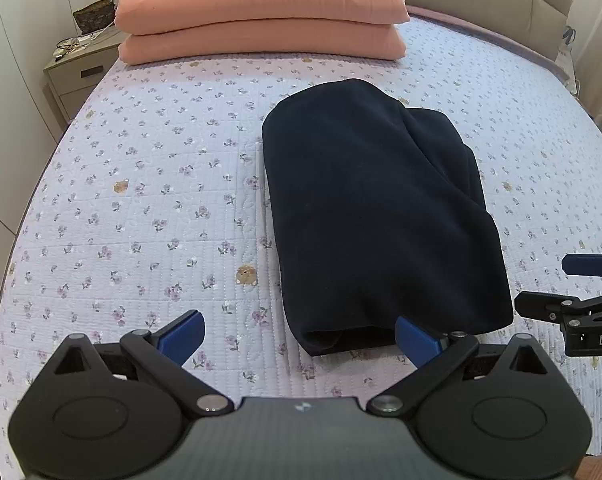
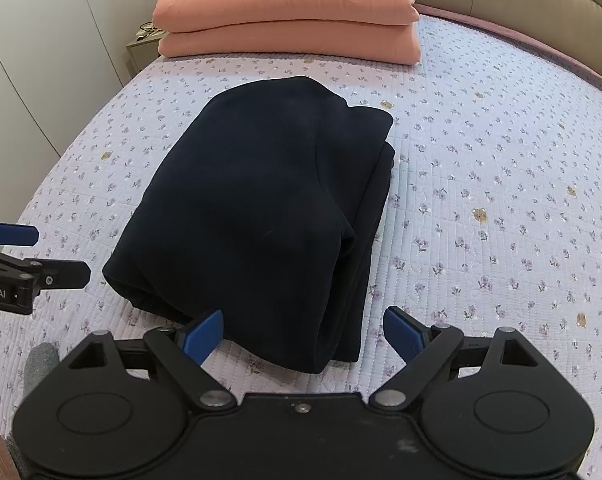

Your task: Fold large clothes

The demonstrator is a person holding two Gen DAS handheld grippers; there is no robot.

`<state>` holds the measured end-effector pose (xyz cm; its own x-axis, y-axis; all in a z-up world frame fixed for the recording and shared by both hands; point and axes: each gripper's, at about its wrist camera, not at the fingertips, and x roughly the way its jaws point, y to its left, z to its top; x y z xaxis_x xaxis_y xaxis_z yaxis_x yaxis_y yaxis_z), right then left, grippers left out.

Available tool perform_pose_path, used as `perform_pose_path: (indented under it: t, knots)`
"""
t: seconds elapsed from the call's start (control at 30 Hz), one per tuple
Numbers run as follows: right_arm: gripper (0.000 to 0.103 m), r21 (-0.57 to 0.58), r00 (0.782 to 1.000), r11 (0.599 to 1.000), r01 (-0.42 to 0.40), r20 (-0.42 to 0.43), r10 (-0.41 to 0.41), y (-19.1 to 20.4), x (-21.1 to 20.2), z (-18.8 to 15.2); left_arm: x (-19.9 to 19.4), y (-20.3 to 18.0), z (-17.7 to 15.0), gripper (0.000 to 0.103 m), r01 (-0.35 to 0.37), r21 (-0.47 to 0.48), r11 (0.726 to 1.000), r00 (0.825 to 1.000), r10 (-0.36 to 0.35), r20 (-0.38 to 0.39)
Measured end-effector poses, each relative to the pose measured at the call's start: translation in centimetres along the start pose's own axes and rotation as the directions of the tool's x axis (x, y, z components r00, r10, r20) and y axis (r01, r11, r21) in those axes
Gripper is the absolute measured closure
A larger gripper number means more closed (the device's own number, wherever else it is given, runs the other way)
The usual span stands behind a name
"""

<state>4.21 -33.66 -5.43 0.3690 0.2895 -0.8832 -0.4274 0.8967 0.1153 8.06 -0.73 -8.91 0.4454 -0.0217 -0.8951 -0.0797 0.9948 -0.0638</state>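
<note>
On the bed (image 1: 141, 208), roughly at the middle of the flowered quilt, the dark navy garment (image 1: 373, 216) lay as a compact, thick rectangle with several layers stacked at its right edge and a rolled fold at the near end. Judging by that shape, the folding looked essentially done; what seemed left, at most, was squaring the slightly offset layers on the right side or moving the bundle elsewhere. No loose sleeve or trailing hem showed in either view.

Both tools hovered just short of the bundle's near end, apart from the cloth. The left hand-held gripper (image 1: 299, 332) had its blue pads spread wide and held nothing; the right hand-held gripper (image 2: 303, 330) was equally wide and empty, its left pad close beside the garment's near edge.

Counted: one garment, two hand-held grippers, and two folded salmon-pink quilts or pillows (image 1: 261, 12) stacked at the head of the bed, well apart from the garment. One nightstand (image 1: 77, 76) stood beside the bed with a small patterned pouch (image 1: 94, 15) on top.
</note>
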Motion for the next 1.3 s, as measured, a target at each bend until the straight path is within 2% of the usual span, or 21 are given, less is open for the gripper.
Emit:
perform_pose_path:
  t: [1.3]
  knots:
    - [0.000, -0.012, 0.999, 1.000, -0.023, -0.032, 0.023, 0.01, 0.39, -0.17, 0.19, 0.42, 0.10, 0.000, 0.000, 0.021, 1.000, 1.000, 0.000, -0.003]
